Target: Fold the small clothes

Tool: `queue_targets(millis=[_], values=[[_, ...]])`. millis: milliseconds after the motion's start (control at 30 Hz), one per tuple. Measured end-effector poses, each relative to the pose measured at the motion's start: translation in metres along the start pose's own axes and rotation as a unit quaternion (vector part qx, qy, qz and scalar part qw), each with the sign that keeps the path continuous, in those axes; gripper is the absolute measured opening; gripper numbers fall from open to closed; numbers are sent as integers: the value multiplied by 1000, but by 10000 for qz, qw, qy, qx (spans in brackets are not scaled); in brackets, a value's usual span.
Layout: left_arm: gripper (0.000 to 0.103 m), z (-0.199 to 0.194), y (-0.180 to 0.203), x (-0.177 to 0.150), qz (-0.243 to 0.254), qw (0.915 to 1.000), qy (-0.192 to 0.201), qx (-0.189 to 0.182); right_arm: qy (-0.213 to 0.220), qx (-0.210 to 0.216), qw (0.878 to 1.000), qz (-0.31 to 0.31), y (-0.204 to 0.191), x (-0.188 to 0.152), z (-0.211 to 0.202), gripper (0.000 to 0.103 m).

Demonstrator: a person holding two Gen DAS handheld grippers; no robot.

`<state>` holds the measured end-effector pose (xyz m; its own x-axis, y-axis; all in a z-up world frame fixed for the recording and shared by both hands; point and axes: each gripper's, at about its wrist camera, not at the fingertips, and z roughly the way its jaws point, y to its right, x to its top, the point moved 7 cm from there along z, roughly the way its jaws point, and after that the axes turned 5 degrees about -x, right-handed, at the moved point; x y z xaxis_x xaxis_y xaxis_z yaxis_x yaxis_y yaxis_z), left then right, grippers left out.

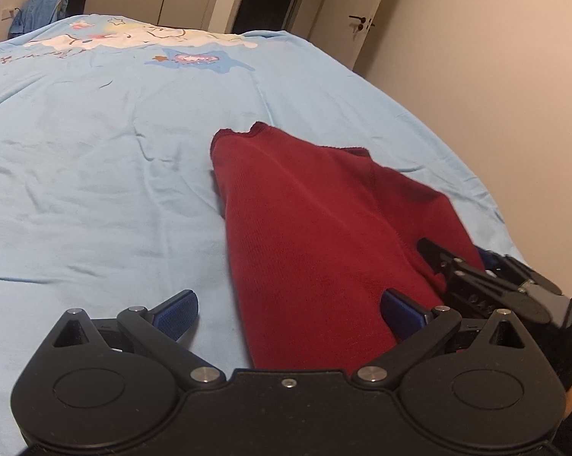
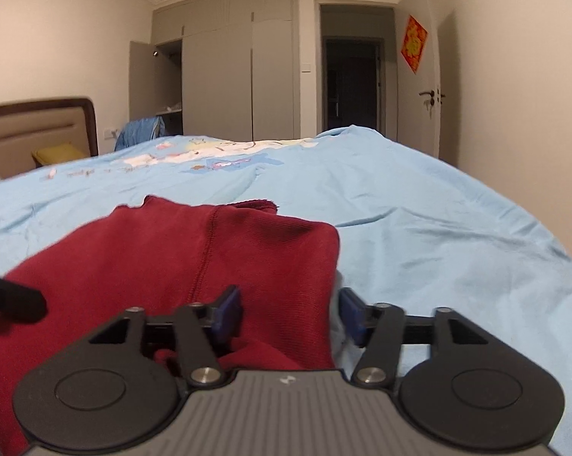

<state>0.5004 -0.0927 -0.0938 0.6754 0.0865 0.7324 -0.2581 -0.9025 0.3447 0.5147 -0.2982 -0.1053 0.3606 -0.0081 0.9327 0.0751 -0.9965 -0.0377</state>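
The garment lay on the bed, both grippers at its near edge, left gripper and right gripper spread (nothing pinched); closing evenly on both corners would have kept the fold square.

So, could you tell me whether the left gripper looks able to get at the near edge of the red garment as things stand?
Probably yes. The left gripper is open, and the red garment already lies between its fingers on the blue bedsheet, with nothing blocking.
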Motion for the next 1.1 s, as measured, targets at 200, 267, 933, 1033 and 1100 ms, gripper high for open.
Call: queue_targets(millis=[200,267,933,1033,1100], values=[[96,4,-9,-7,-177,9998,70,24,37,523,9856,1608,48,-5,-1,78],[95,4,-10,-9,-176,9998,107,11,170,610,9808,1847,57,-6,-5,43],[97,6,-8,-6,-145,9999,29,-45,-19,783,9824,1698,52,-9,4,45],[96,8,-7,-3,-110,9999,-23,-63,-77,828,9811,1745,54,-10,6,44],[91,10,-5,0,-86,9999,-56,-99,-95,849,9820,1686,51,-10,6,38]])
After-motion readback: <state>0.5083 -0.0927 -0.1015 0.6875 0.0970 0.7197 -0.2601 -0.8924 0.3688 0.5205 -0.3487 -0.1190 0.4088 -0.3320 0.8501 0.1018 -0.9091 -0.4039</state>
